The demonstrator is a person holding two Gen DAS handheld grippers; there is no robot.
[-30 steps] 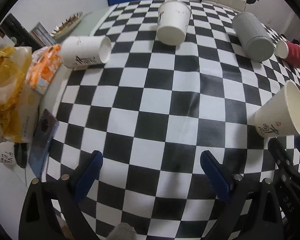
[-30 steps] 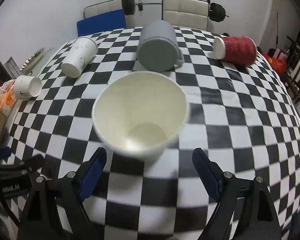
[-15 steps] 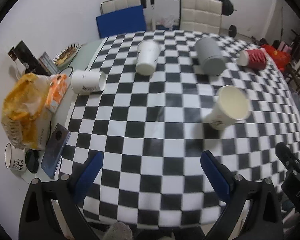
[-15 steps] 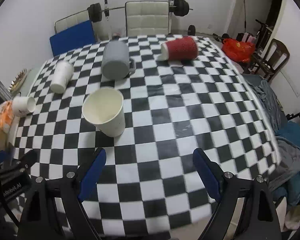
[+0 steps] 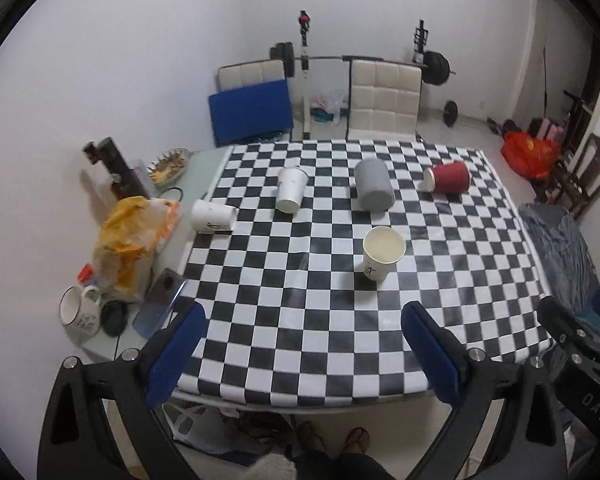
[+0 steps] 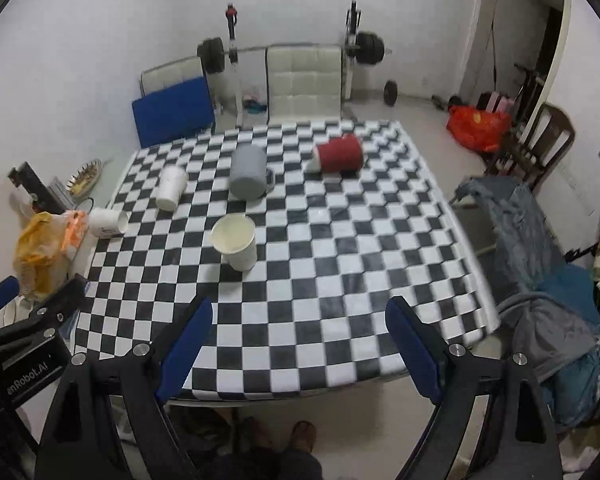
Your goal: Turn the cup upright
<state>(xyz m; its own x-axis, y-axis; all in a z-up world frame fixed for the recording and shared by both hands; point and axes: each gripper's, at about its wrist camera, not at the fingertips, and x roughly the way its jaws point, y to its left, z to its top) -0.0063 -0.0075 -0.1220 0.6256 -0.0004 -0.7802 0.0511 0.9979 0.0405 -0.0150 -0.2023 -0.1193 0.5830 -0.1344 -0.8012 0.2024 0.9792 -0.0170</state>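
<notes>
Both cameras have pulled way back over the last second. A second ago the paper cup filled the right wrist view, tilted and blurred just in front of the jaws; half a second ago it was leaning on the checkered cloth; now it stands upright, mouth up, alone on the desk, near-centre, slightly right in the left view. So the flip on this cup reads as done and released.

Nothing touches it. The right gripper is empty, jaws wide apart, held high and back past the near edge of the desk, pointed down at it. The left gripper is the same: jaws spread, empty, off the near edge. Person's feet visible below both, so both tools are retracted toward the body.

Other cups are on their sides:
- white cup, far left-centre
- second white cup at the left edge
- grey mug, far centre
- red ribbed cup, far right

If the job covers those, plenty left; any of them is well apart from both grippers, so the next one needs a full reach in.
</notes>
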